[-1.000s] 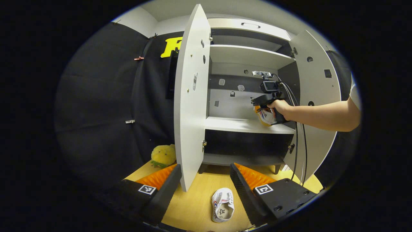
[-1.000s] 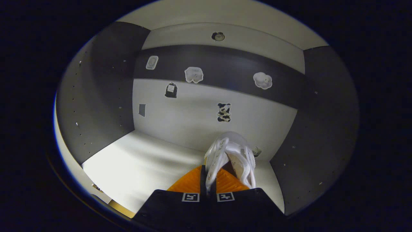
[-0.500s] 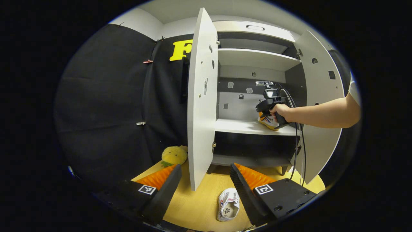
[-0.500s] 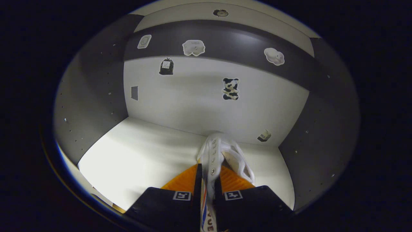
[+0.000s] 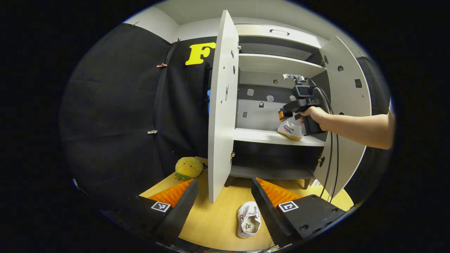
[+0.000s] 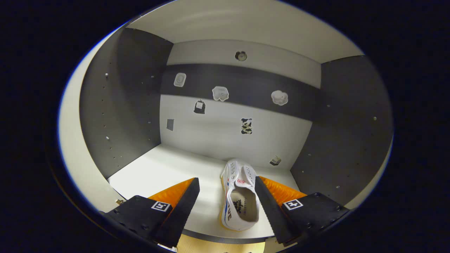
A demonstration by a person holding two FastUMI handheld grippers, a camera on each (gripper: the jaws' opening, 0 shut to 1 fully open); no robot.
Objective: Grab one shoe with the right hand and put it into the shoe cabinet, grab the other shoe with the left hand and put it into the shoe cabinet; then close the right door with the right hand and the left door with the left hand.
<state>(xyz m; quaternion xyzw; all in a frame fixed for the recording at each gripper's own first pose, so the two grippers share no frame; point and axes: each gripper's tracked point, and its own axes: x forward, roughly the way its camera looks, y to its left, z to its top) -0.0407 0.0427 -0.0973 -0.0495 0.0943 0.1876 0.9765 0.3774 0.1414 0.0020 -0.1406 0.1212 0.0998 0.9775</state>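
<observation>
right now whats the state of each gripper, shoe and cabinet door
right gripper: open, shoe released
left gripper: open, holding nothing
shoe on shelf: upright on the middle shelf, between the open fingers
shoe on floor: lying on the wooden floor, not yet picked up
left door: open
right door: open

two white shoes: one shoe on the shelf (image 6: 240, 202) of the shoe cabinet (image 5: 277, 65), one shoe on the floor (image 5: 249, 224) in front of the cabinet. two cabinet doors, the left door (image 5: 221, 109) and the right door (image 5: 346, 105), both swung open. two grippers: the right gripper (image 6: 226, 203) at the cabinet's middle shelf, the left gripper (image 5: 225, 207) out in front of the cabinet. one yellow plush toy (image 5: 188, 168) on the floor left of the cabinet. seven small stickers on the cabinet's back wall.
</observation>
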